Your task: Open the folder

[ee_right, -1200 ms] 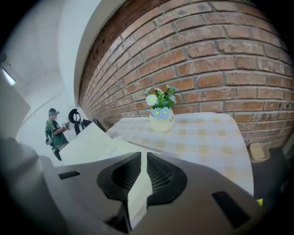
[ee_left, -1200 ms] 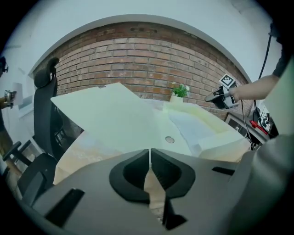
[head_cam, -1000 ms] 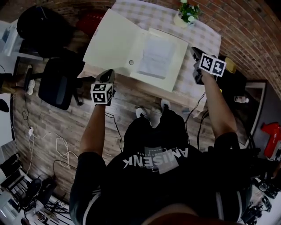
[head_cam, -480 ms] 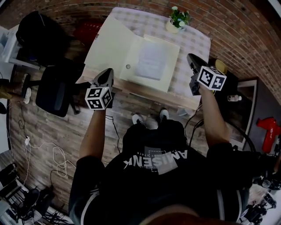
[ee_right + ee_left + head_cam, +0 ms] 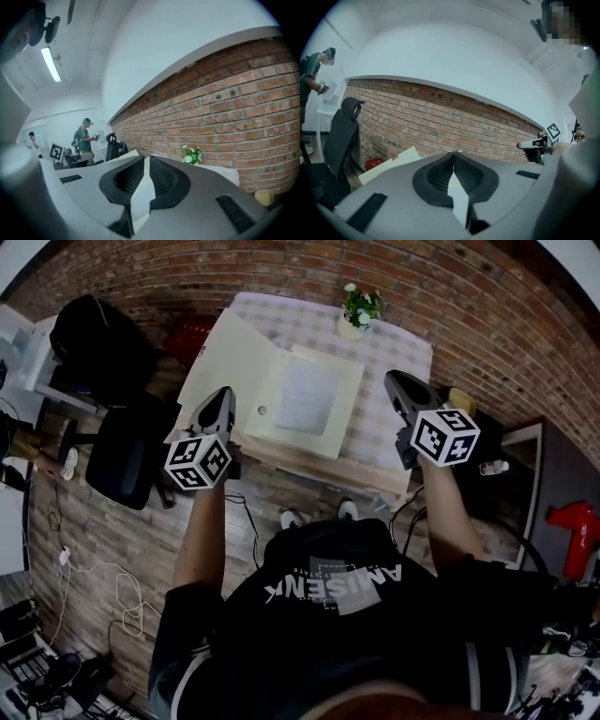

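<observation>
The cream folder (image 5: 272,418) lies open on the checked table (image 5: 398,343), its left flap spread out past the table's left edge and a white sheet (image 5: 305,395) on its right half. My left gripper (image 5: 223,395) hangs in the air near the folder's front left corner, apart from it, shut and empty. My right gripper (image 5: 392,381) is held up over the table's right side, with only a thin slit between its jaws and nothing in them. In the left gripper view the jaws (image 5: 453,154) meet at their tips, and the folder's flap (image 5: 401,159) shows below.
A potted plant (image 5: 356,310) stands at the table's far edge by the brick wall. A black office chair (image 5: 122,451) is left of the table, and a red crate (image 5: 187,334) sits on the floor behind it. Cables run across the floor. A person (image 5: 85,136) stands far off.
Both grippers have risen up from the table's level and now point almost level. The folder stays open and has not moved.
</observation>
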### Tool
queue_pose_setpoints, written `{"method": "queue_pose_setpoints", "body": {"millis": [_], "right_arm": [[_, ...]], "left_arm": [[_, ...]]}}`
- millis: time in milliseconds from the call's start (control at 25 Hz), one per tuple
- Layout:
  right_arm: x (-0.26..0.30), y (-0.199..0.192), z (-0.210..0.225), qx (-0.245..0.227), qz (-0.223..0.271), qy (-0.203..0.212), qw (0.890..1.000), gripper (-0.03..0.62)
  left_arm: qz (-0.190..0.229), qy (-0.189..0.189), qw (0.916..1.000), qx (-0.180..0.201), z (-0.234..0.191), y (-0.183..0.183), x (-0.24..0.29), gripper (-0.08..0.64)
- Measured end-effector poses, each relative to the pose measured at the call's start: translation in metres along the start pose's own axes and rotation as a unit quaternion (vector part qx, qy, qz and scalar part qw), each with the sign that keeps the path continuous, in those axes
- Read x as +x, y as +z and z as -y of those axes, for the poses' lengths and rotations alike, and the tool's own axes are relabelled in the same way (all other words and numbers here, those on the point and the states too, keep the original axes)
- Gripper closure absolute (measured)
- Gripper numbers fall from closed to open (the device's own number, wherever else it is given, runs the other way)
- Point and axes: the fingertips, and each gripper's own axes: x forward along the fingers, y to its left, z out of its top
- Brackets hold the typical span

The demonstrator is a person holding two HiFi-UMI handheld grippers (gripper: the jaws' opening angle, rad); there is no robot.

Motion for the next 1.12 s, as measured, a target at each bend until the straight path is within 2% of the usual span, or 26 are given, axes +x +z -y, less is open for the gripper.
{"method": "queue_pose_setpoints", "body": {"millis": [320, 520, 680, 880, 1040, 1120], "right_arm": [[-0.047, 0.04, -0.003, -0.03, 0.043, 0.002, 0.999, 0.528], [-0.069, 0.06, 0.007, -0.053, 0.066, -0.018, 0.996, 0.535], [-0.079, 0.07, 0.017, -0.053, 0.08, -0.04, 0.995, 0.538], [-0.09, 0.076, 0.023, -0.053, 0.089, -0.056, 0.993, 0.541], [-0.096, 0.084, 0.03, -0.063, 0.093, -0.067, 0.991, 0.545], [-0.098, 0.089, 0.033, -0.07, 0.096, -0.073, 0.99, 0.546]], "left_arm": [[0.029, 0.011, 0.9988, 0.039, 0.053, 0.061, -0.005, 0.548], [0.062, 0.019, 0.9974, 0.032, 0.075, 0.087, -0.013, 0.548], [0.061, 0.03, 0.9963, 0.052, 0.086, 0.094, -0.012, 0.548], [0.057, 0.022, 0.9963, 0.061, 0.1, 0.095, -0.006, 0.548], [0.057, 0.044, 0.9945, 0.076, 0.103, 0.098, -0.001, 0.548], [0.058, 0.043, 0.9945, 0.076, 0.106, 0.099, 0.003, 0.548]]}}
